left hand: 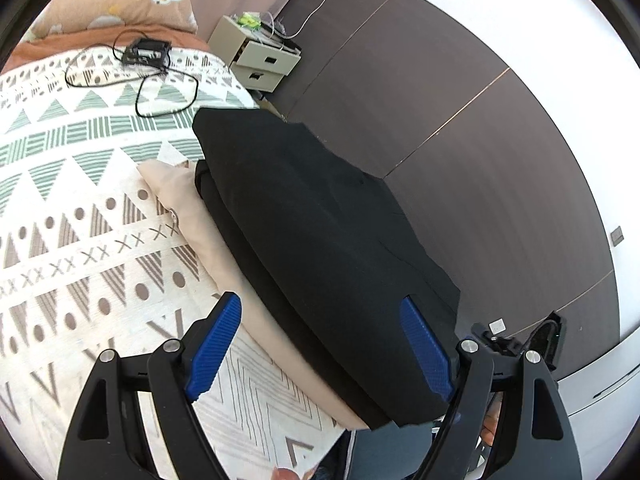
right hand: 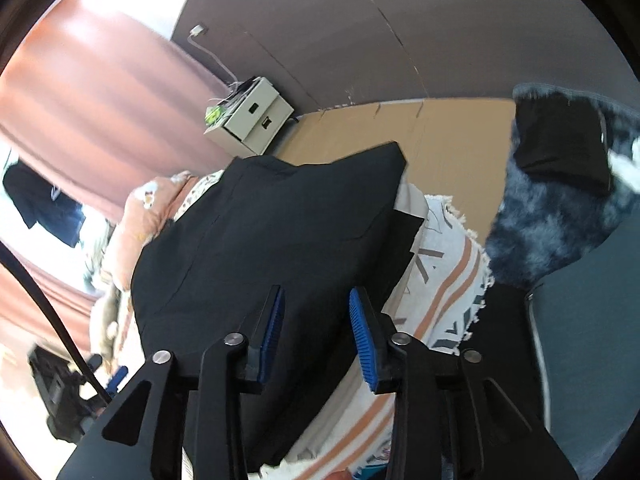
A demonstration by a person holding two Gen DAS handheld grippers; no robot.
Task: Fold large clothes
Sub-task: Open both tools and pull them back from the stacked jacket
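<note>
patterned bed (left hand: pixel 80 208) bears folded black garment (left hand: pixel 320 240).

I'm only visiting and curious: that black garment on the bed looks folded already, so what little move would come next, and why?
Probably lift both claws clear. The black garment lies folded flat atop a beige piece on the patterned bedspread. The left claw and the right claw both stand open with nothing pinched, so it seems released.
</note>
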